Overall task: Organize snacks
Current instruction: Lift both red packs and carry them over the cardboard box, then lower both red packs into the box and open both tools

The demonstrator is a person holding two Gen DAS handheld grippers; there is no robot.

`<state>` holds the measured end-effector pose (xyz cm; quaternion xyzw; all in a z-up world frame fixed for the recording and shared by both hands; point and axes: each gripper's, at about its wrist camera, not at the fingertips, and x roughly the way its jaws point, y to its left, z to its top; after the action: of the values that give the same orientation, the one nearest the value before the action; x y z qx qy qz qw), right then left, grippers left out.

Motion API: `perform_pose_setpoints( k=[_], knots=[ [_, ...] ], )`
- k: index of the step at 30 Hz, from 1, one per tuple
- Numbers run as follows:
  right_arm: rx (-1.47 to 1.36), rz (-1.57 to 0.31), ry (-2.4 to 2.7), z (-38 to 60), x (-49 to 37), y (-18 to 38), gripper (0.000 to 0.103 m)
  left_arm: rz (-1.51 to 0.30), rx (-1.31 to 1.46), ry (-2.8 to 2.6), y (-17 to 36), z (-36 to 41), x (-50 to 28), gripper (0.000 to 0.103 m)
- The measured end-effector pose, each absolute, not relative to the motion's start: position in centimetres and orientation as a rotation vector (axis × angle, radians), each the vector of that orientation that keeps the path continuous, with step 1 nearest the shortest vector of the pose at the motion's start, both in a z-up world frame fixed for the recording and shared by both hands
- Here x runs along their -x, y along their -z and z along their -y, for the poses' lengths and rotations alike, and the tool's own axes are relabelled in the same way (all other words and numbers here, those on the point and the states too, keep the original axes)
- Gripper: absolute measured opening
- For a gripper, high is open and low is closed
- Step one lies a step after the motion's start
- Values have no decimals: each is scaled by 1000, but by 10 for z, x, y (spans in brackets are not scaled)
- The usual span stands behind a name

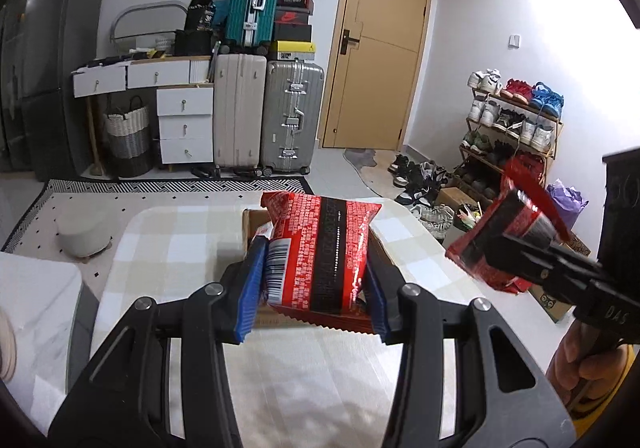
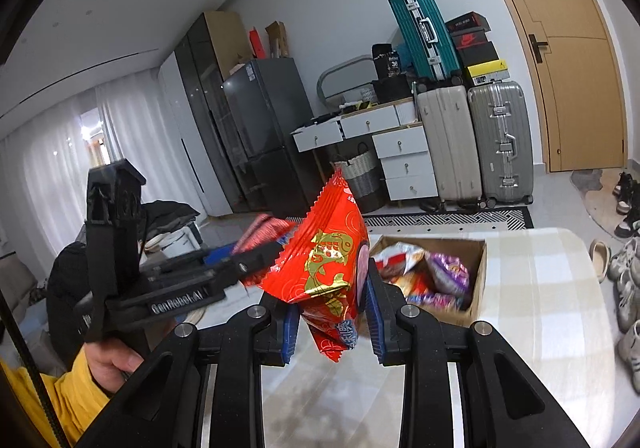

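Both grippers carrying snack packs over the desk (image 1: 320, 388)
Left gripper (image 1: 314, 290) clamps red-black pack (image 1: 320, 256); right gripper (image 2: 333, 322) pinches red fish-print pack (image 2: 328, 260); cardboard box (image 2: 478, 272) holds snacks

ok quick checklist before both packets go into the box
1. Left claw gripping the red and black foil snack packet: ok.
2. Right claw gripping the red foil packet with the gold fish: ok, though held by its lower end.
3. Brown cardboard box open on the checked tablecloth: ok.
4. Room in the box: cannot tell, snacks already inside.
5. Claws clear of each other: ok in the left view.
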<state>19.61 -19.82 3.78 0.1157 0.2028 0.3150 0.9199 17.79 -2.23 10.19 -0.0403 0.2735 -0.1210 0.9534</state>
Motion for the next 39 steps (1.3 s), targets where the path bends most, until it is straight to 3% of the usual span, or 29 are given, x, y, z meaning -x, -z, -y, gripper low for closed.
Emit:
perform_pose_setpoints(
  k=[9, 20, 31, 39],
  knots=[
    [-219, -487, -595, 200, -295, -40, 29, -674, 113, 232, -62, 51, -313, 42],
    [-186, -624, -507, 205, -385, 0, 29, -777, 105, 276, -4, 98, -425, 42],
    [-172, -732, -507, 193, -425, 45, 29, -822, 137, 284, 50, 111, -483, 43],
    [-181, -758, -513, 190, -426, 56, 29, -788, 147, 270, 62, 93, -493, 53]
  ],
)
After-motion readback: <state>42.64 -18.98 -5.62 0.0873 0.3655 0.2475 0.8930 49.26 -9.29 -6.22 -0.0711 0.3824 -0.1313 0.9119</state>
